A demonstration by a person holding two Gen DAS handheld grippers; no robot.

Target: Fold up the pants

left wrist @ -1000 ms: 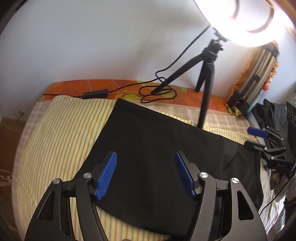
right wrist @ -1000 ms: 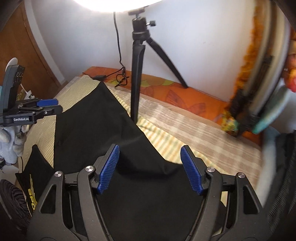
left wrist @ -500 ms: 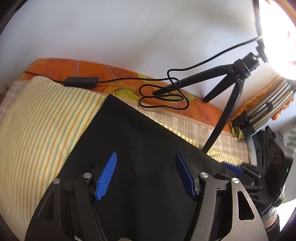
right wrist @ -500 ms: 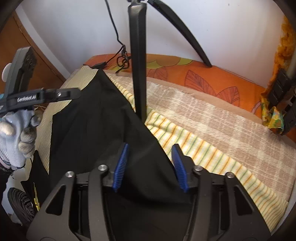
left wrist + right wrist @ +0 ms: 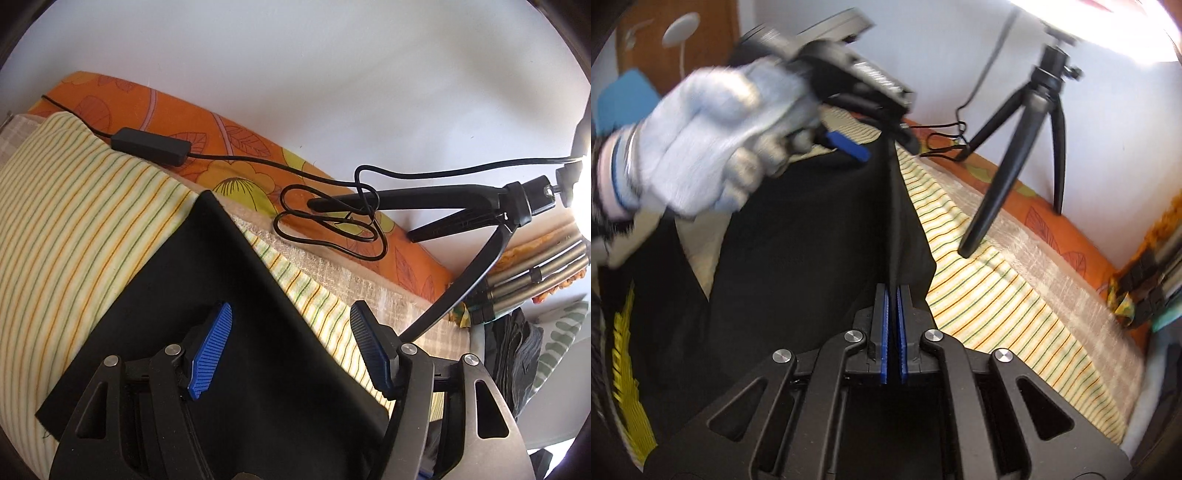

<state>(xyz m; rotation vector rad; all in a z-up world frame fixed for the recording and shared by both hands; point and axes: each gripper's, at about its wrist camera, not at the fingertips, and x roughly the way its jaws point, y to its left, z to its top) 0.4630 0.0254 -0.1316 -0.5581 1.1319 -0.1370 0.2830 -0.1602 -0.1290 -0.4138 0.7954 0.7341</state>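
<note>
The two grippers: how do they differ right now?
The left gripper is open with nothing pinched, hovering over the black pants. The right gripper is shut on a raised edge of the pants. Both have blue pads and black frames.

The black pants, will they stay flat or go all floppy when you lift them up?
Probably floppy: the black pants already pinch into a thin ridge inside the shut right gripper. They likely drape and sag, as they lie limp over the striped sheet.

a home bedroom: striped bedsheet on a floral mattress.
</note>
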